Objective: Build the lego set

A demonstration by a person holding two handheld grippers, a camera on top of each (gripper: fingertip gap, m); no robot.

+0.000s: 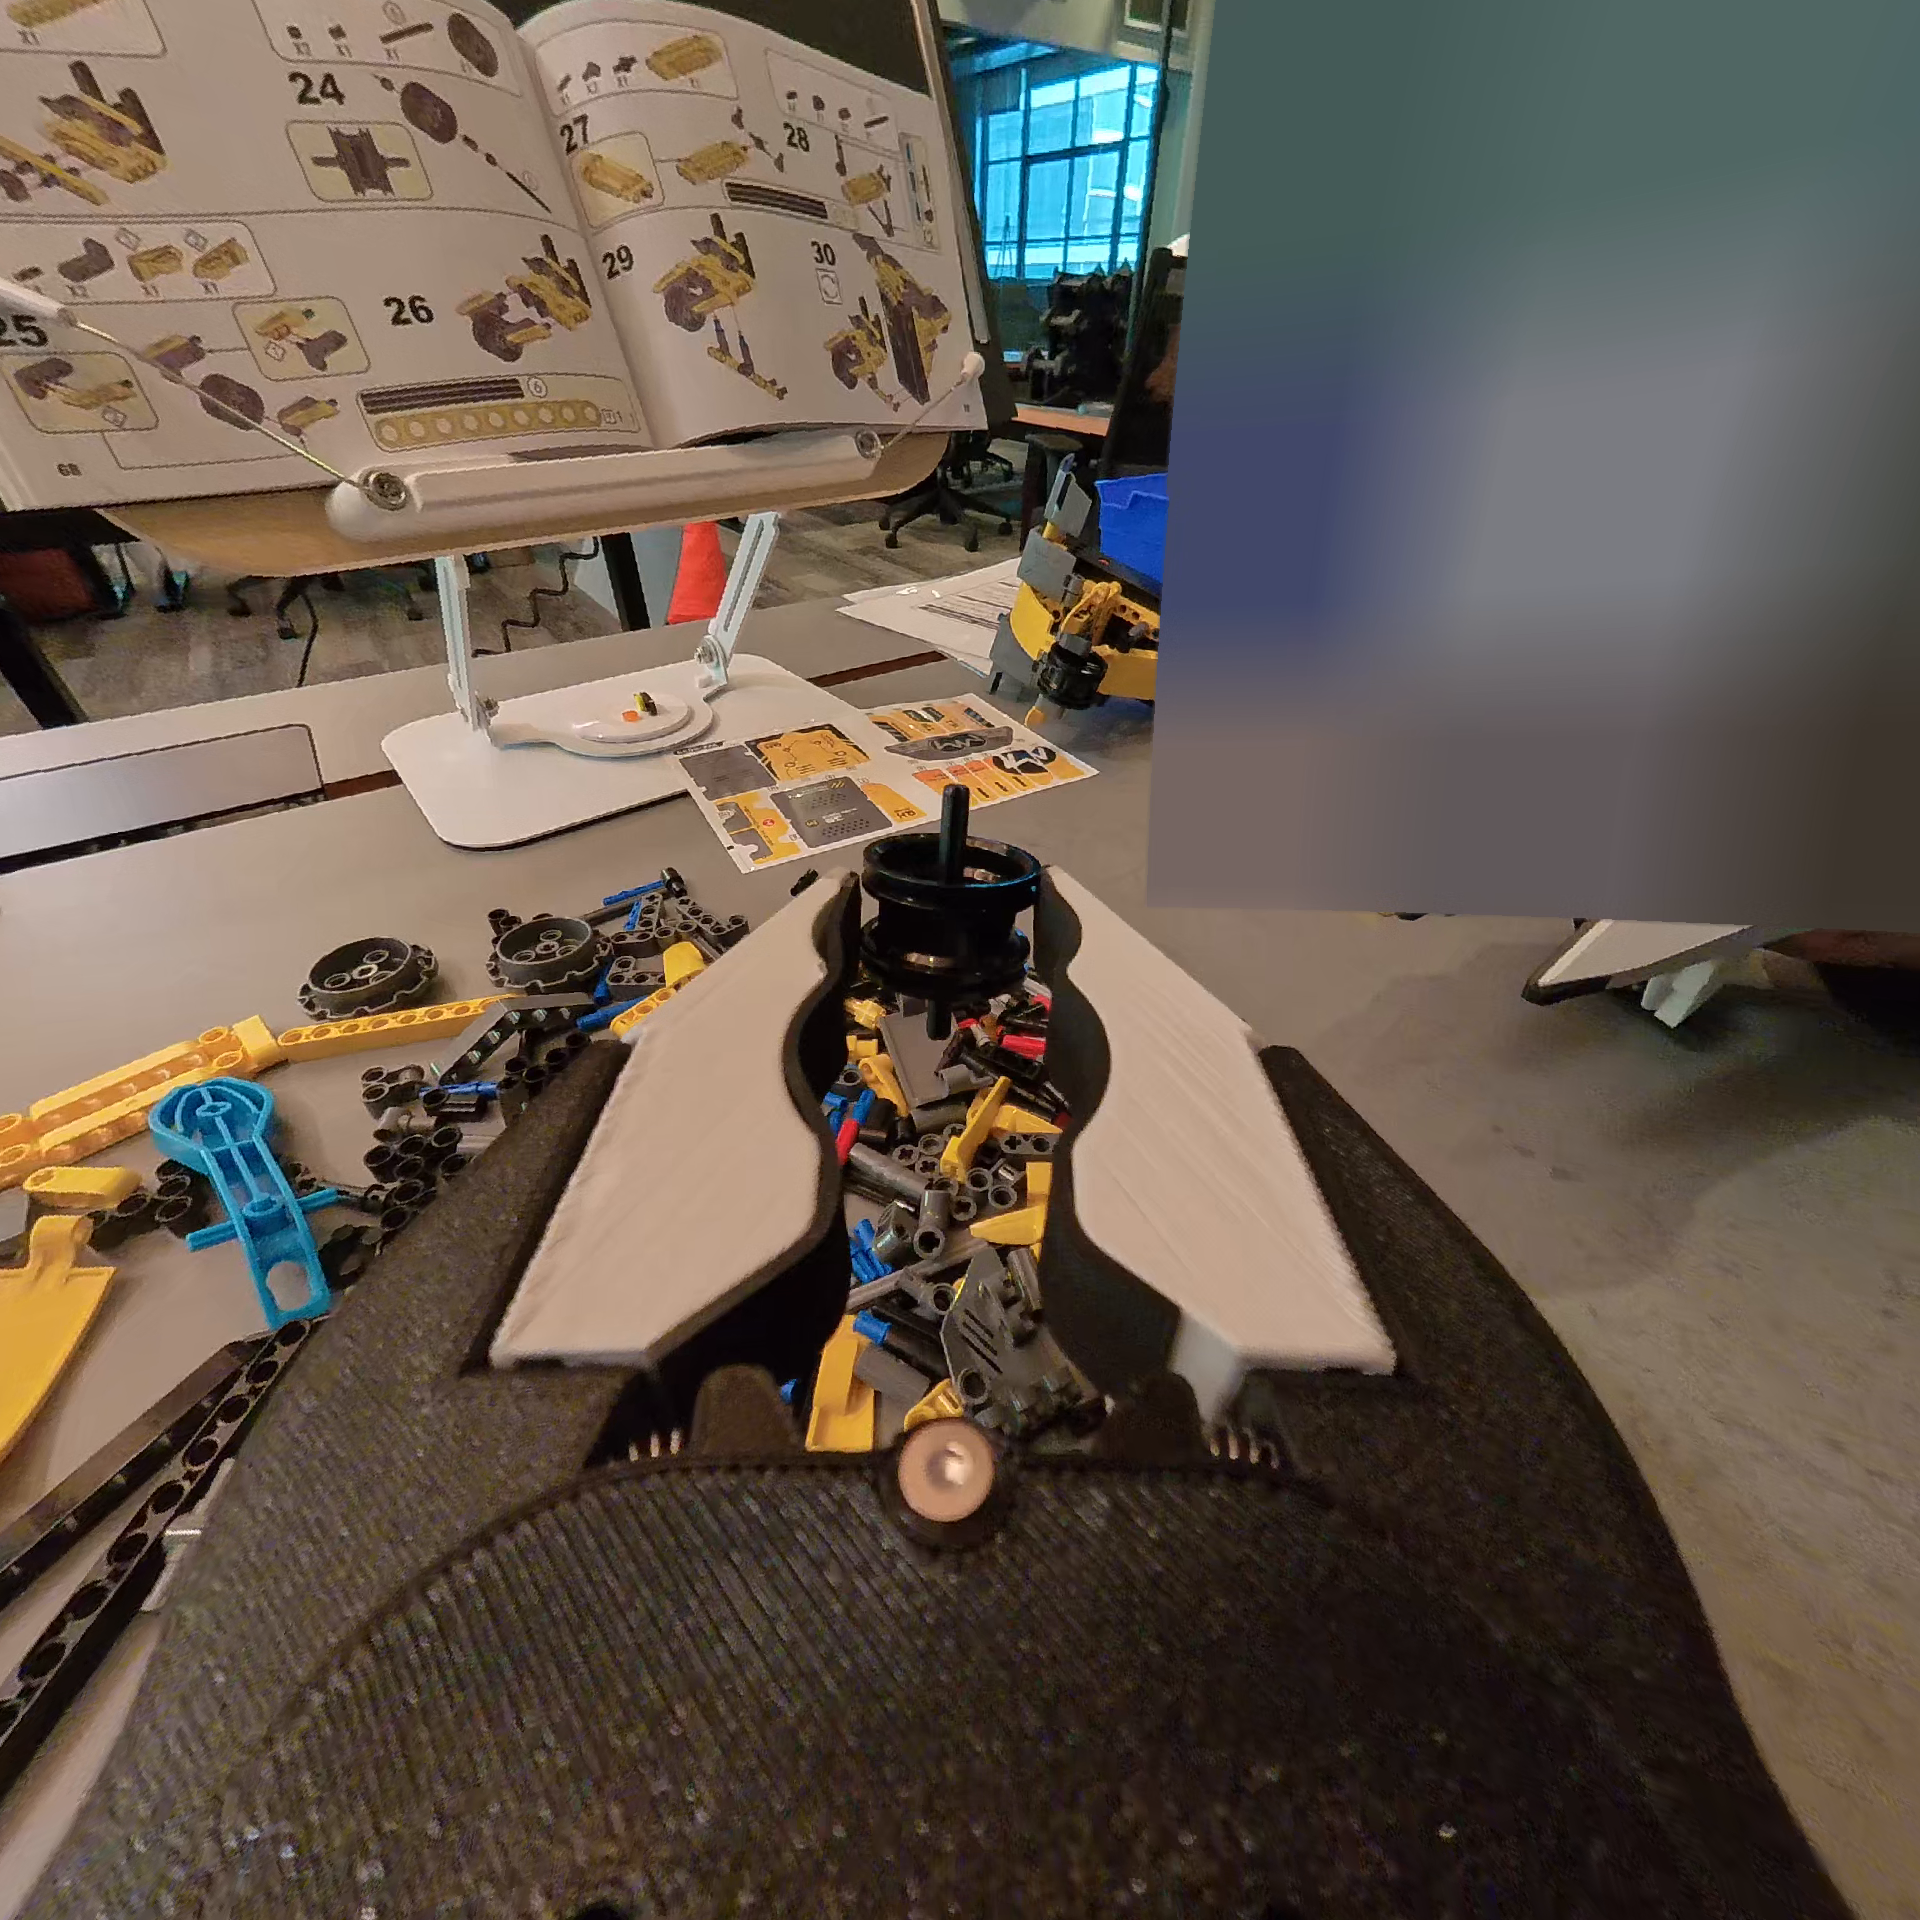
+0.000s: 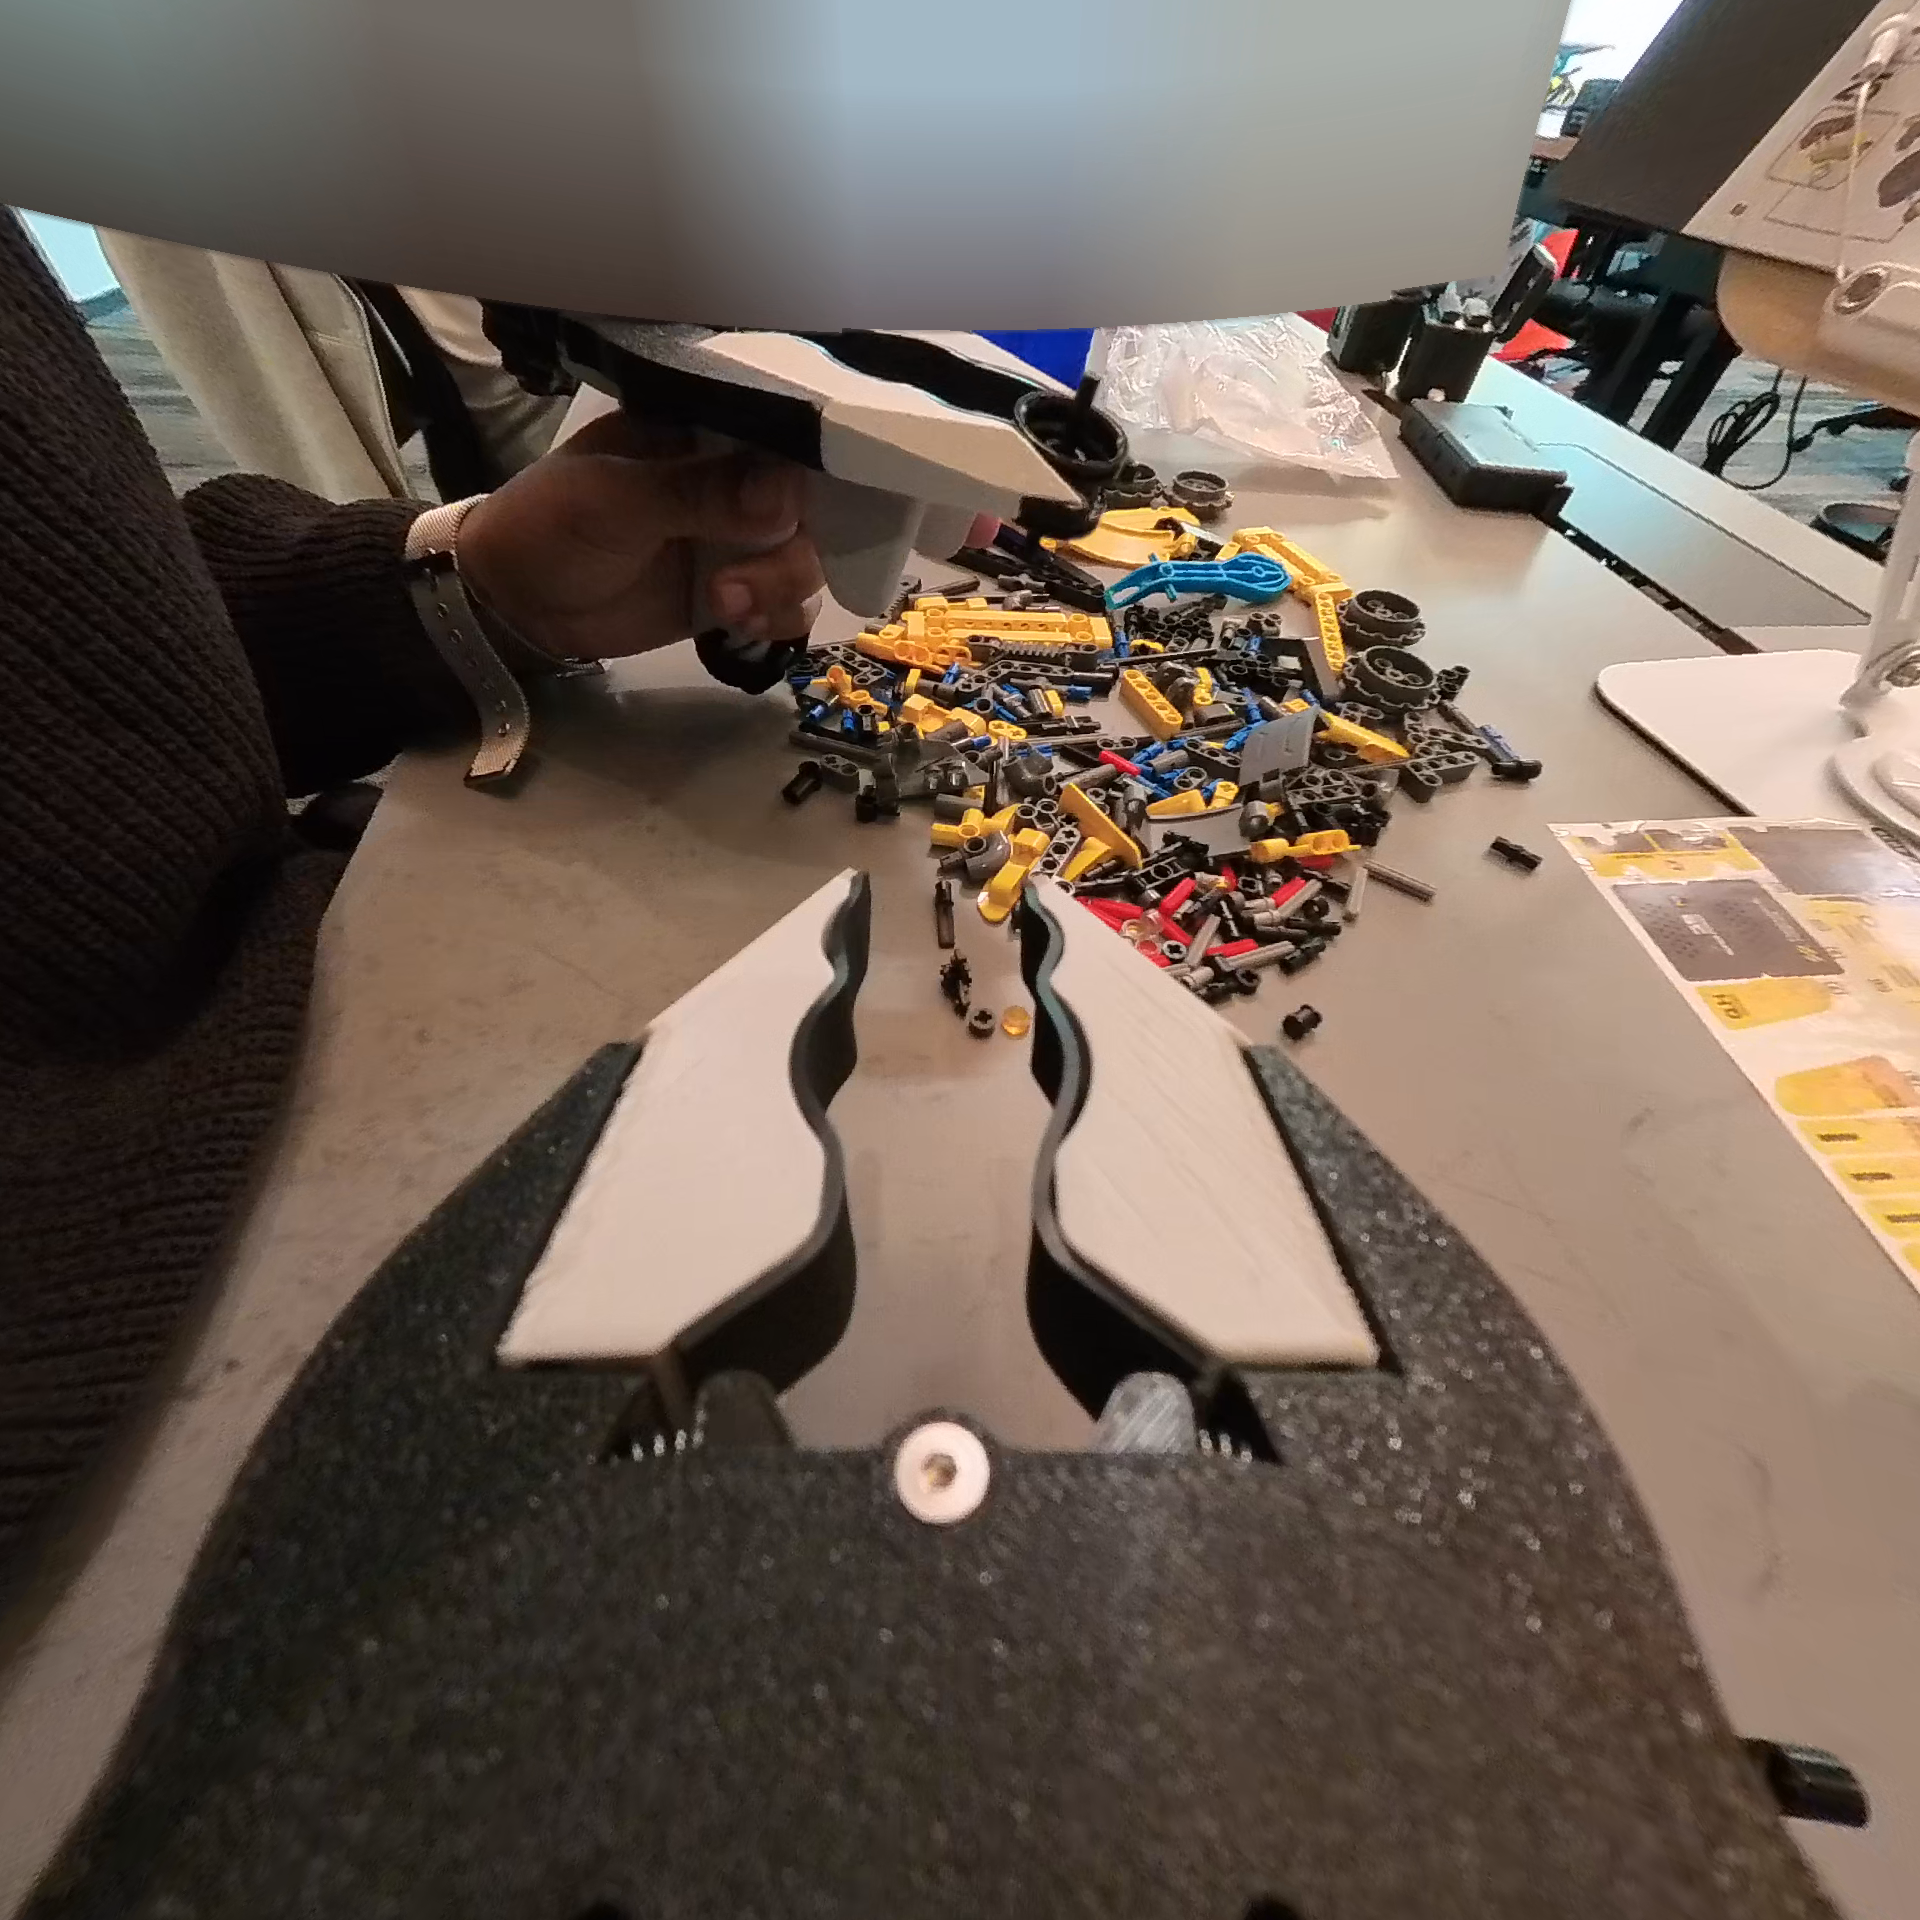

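Left gripper (image 1: pixel 948 904) clamped on black wheel hub (image 1: pixel 948 914) with axle — right gripper (image 2: pixel 943 904) open, empty, over loose brick pile (image 2: pixel 1143 748).

Grey table (image 1: pixel 1351 1091), patterned carpet floor (image 1: pixel 831 540), office chairs (image 1: pixel 951 488), tall blue-lit windows (image 1: pixel 1060 156) beyond.

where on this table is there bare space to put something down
Bare table lies between the sleeve and the parts pile, reaching under the open right gripper, with a few stray bits by its tips. Another bare strip runs between the pile and the sticker sheet. The pile is crowded; the left gripper, holding a black wheel hub, hangs over it.
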